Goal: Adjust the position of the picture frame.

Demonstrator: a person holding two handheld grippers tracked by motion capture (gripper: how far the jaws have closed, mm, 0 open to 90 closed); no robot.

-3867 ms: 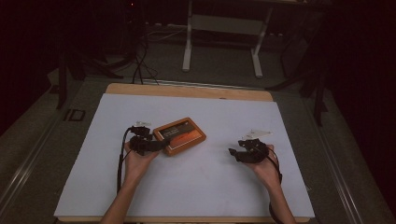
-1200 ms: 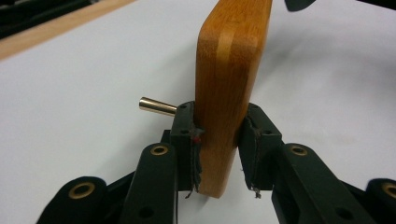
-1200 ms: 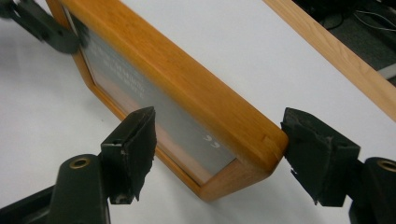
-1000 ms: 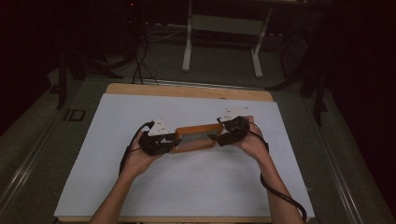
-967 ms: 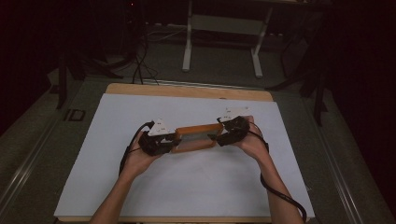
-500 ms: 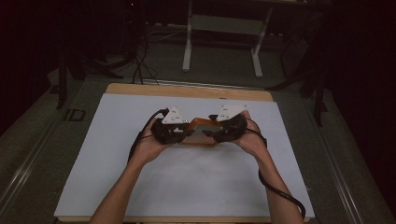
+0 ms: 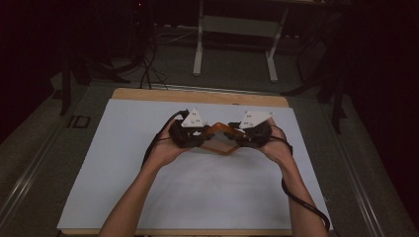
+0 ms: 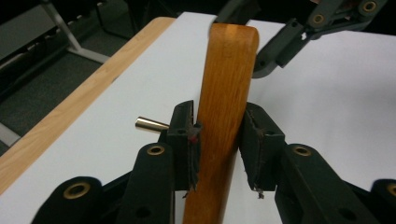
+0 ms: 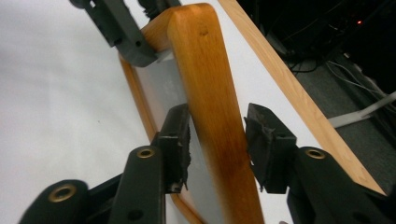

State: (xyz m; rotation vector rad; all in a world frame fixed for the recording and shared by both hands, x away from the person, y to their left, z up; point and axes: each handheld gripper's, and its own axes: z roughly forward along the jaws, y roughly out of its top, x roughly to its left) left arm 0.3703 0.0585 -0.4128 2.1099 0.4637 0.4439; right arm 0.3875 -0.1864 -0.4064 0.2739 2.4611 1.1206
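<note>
The object in hand is a wooden frame (image 7: pixel 220 137) with an orange-brown varnished rim and a pale panel inside, perhaps a small tray or picture frame. It is held off the white table cover (image 7: pixel 123 163), tilted on edge, between the two grippers near the middle of the table.

The left gripper (image 8: pixel 219 140) is clamped on one side rail: in the left gripper view both pads (image 8: pixel 187 140) bear on the wood. A short brass-coloured pin (image 8: pixel 150 124) juts out beside the left jaw; what it belongs to I cannot tell.

The right gripper (image 9: pixel 217 140) straddles the opposite rail. Its jaws have just been closing with the rail between them. The inner pad (image 9: pixel 180 140) lies against the panel side, while the outer pad stands a little off the wood, so this grip does not look seated yet (a partial hold at best).

Recommendation for the step in hand: bring the right jaws fully home on the rail before the left gripper gives up any load. Keep both grippers square to their rails, and raise or turn the frame with the two hands moving together, since uneven motion would twist the varnished wood out of the pads.

Markings: no brand, label or legible writing appears on the frame, the grippers or the table cover.
</note>
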